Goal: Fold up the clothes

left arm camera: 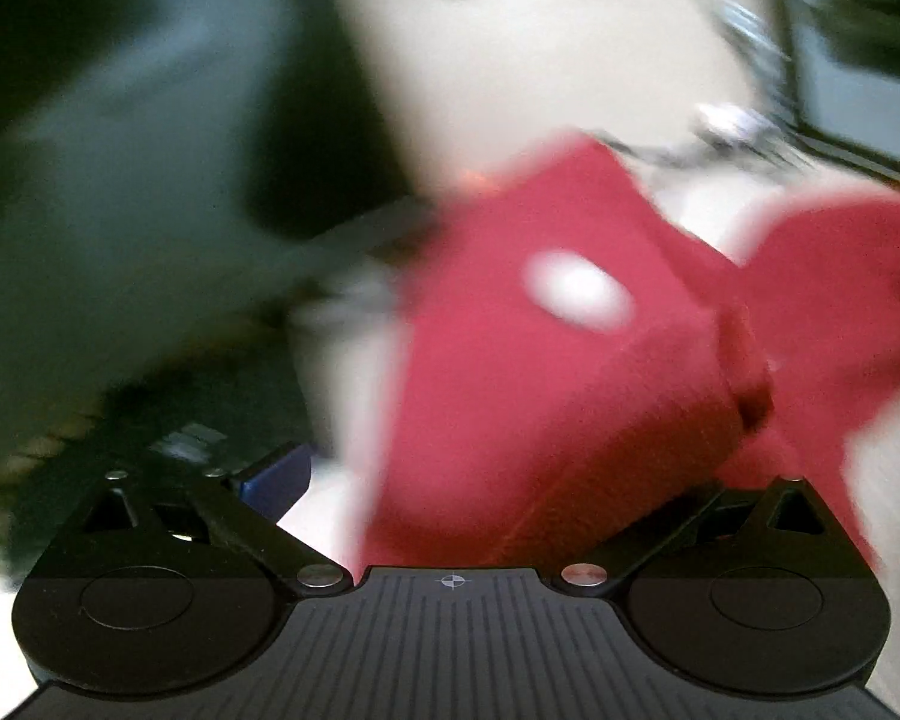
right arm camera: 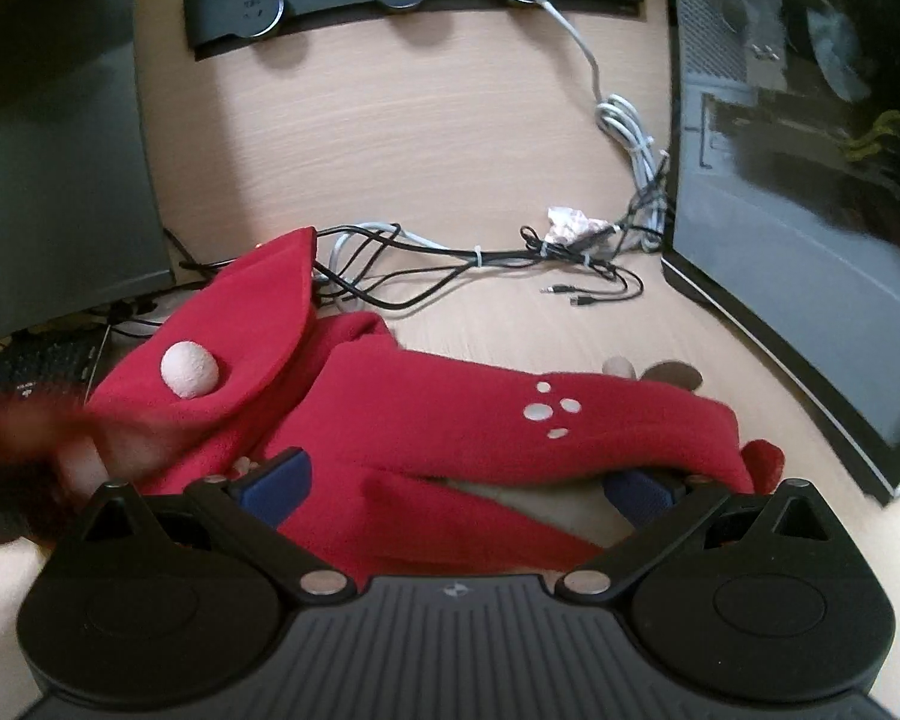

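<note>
From the left wrist view, everything was smeared by motion blur. My left tongs (left arm camera: 450, 480) stood with their fingers spread wide apart; only one blue pad (left arm camera: 279, 471) showed, on the left, and the red garment (left arm camera: 546, 372) bulged up between the two arms. I could not tell whether any cloth was truly pinched. A white pompom (left arm camera: 579, 288) sat on the fleece ahead of the tongs, and dark blurred shapes filled the space to their left.

From the right wrist view the picture was sharp. My right tongs (right arm camera: 456, 483) were also spread apart, with the red garment (right arm camera: 426, 408) lying flat on the pale wooden bench (right arm camera: 426, 138) just ahead of them and between the pads. Its hood with the white pompom (right arm camera: 189, 370) lay ahead and to the left; a sleeve with a silver paw print (right arm camera: 551, 411) stretched ahead and to the right. Beyond the garment ran a tangle of cables (right arm camera: 480, 255).

I judged the fold was only beginning. To do it well, I would close each pair of tongs on a single edge layer, lift evenly, and keep the cloth away from the cables.
</note>
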`<state>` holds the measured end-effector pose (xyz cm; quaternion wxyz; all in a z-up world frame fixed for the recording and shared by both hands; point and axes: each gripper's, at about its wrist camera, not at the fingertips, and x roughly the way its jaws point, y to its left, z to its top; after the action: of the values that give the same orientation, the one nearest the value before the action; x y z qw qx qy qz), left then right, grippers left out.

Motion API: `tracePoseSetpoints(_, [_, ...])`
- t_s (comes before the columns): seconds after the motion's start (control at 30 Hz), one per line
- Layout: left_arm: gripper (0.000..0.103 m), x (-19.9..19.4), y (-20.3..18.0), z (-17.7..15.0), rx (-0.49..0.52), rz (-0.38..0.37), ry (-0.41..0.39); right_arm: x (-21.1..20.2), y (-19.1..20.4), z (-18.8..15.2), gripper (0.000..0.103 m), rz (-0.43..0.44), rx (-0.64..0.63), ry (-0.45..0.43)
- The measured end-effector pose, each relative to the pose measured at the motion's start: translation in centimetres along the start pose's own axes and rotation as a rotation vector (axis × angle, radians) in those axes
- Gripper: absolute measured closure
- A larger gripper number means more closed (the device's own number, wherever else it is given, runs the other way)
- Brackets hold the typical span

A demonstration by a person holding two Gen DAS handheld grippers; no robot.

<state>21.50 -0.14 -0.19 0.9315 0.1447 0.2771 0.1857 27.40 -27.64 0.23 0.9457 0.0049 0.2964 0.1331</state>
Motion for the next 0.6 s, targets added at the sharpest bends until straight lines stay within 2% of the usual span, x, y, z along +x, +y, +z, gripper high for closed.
tracePoseSetpoints(0.07, [0.0, 0.1, 3.0, 0.8, -0.079, 0.166, -0.026, 0.3, 0.4, 0.2, 0.0, 0.015, -0.014, -0.001])
tracePoseSetpoints(0.13, [0.0, 0.6, 7.0, 1.1, -0.184, 0.338, -0.014, 0.4, 1.0, 0.1, 0.0, 0.048, -0.019, 0.004])
tracePoseSetpoints(0.17, [0.0, 0.8, 8.8, 0.9, -0.226, 0.398, 0.015, 0.6, 1.5, 0.1, 0.0, 0.072, -0.023, 0.007])
tracePoseSetpoints(0.23, [0.0, 1.0, 12.4, -0.2, -0.303, 0.467, 0.089, 1.0, 2.7, 0.0, 0.0, 0.125, -0.036, 0.014])
tracePoseSetpoints(0.33, [0.0, -0.3, 15.3, -2.3, -0.379, 0.506, 0.154, 1.8, 5.5, 0.1, 0.0, 0.251, -0.065, 0.027])
tracePoseSetpoints(0.43, [0.0, -1.9, 15.5, -4.0, -0.425, 0.436, 0.196, 3.7, 8.8, 0.4, 0.0, 0.405, -0.07, 0.056])
tracePoseSetpoints(0.53, [0.0, -3.6, 14.7, -4.9, -0.46, 0.239, 0.198, 6.7, 12.2, 0.6, 0.0, 0.494, -0.054, 0.116])
tracePoseSetpoints(0.57, [0.0, -4.1, 14.2, -5.0, -0.455, 0.161, 0.199, 8.1, 13.6, 0.5, 0.0, 0.527, -0.05, 0.156])
tracePoseSetpoints(0.6, [0.0, -4.4, 13.7, -5.1, -0.443, 0.118, 0.198, 9.2, 14.4, 0.2, 0.0, 0.548, -0.054, 0.2])
